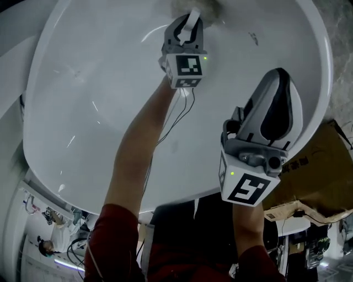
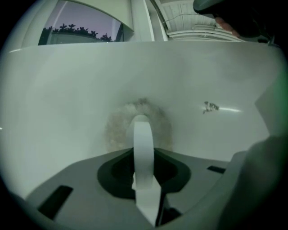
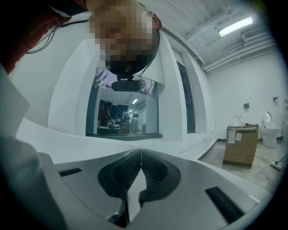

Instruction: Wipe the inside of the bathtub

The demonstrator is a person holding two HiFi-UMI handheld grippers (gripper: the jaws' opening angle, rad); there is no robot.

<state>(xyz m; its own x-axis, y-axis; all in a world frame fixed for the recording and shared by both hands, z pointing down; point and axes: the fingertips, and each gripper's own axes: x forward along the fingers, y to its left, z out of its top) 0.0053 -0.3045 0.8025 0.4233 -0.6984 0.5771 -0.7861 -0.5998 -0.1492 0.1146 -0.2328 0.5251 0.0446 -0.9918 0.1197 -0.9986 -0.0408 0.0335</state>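
Observation:
The white bathtub (image 1: 99,110) fills the head view, and its inner wall (image 2: 58,99) spreads across the left gripper view. My left gripper (image 1: 189,26) reaches to the tub's far end, shut on the white strap (image 2: 143,152) of a round beige scrub pad (image 2: 118,128). The pad (image 1: 205,5) lies flat against the tub wall. A small dark mark (image 2: 210,107) sits on the wall to the pad's right. My right gripper (image 1: 280,74) hangs above the tub's near right side, shut with nothing in it (image 3: 141,155), and its camera looks away from the tub.
A cardboard box (image 1: 322,171) stands outside the tub's right rim. The right gripper view shows a window (image 3: 123,112), another cardboard box (image 3: 241,144) and a toilet (image 3: 270,130) on the room's floor. Cables (image 1: 176,115) run along my left forearm.

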